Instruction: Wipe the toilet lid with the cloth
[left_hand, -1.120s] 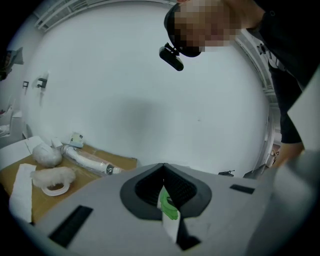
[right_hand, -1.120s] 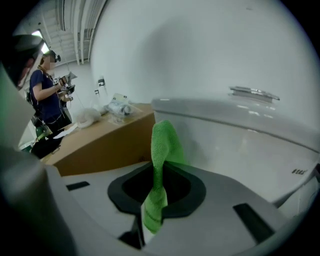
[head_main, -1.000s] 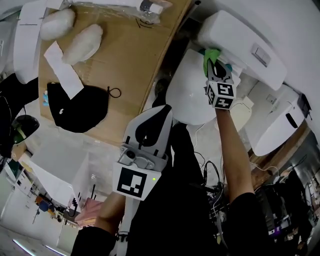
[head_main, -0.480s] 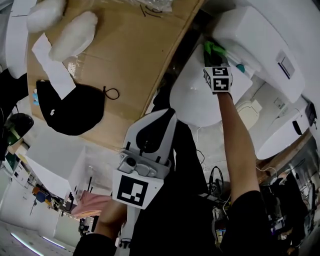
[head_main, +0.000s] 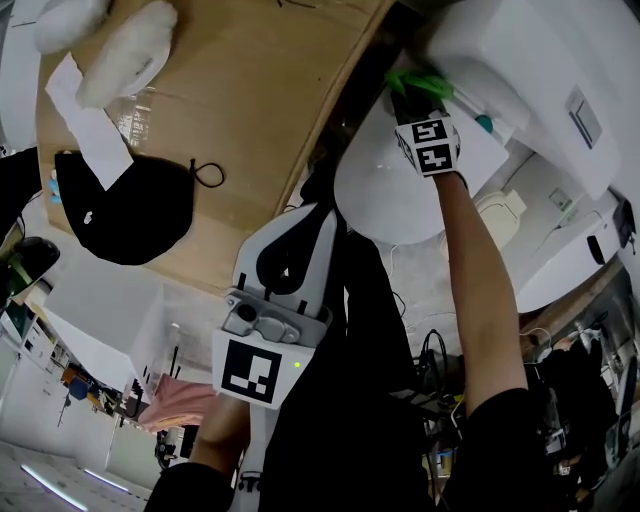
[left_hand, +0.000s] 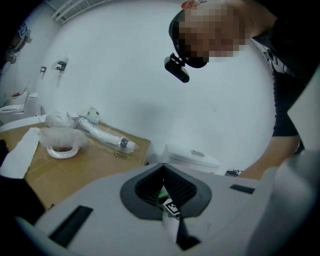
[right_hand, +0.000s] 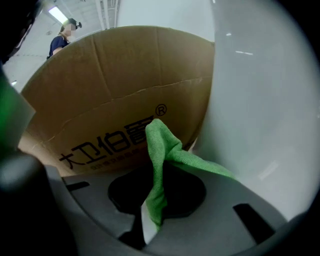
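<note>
The white toilet lid (head_main: 385, 190) lies closed below the tank (head_main: 520, 70). My right gripper (head_main: 412, 95) is at the lid's back edge by the hinge, shut on the green cloth (head_main: 415, 80), which is bunched against the lid there. In the right gripper view the cloth (right_hand: 162, 150) sticks up out of the right gripper (right_hand: 156, 192), with white porcelain (right_hand: 265, 100) at the right. My left gripper (head_main: 322, 215) hangs in front of the toilet, shut and with nothing in it. In its own view the left gripper (left_hand: 164, 184) points toward the tank (left_hand: 192, 157).
A big cardboard sheet (head_main: 260, 90) lies left of the toilet, close to the lid; the right gripper view shows its printed face (right_hand: 115, 100). On it are a black bag (head_main: 125, 210) and white wrapped items (head_main: 120, 50). Another white fixture (head_main: 570, 260) stands at the right.
My right gripper has slid the green cloth along the lid's back edge toward the cardboard. The left gripper has barely moved.
</note>
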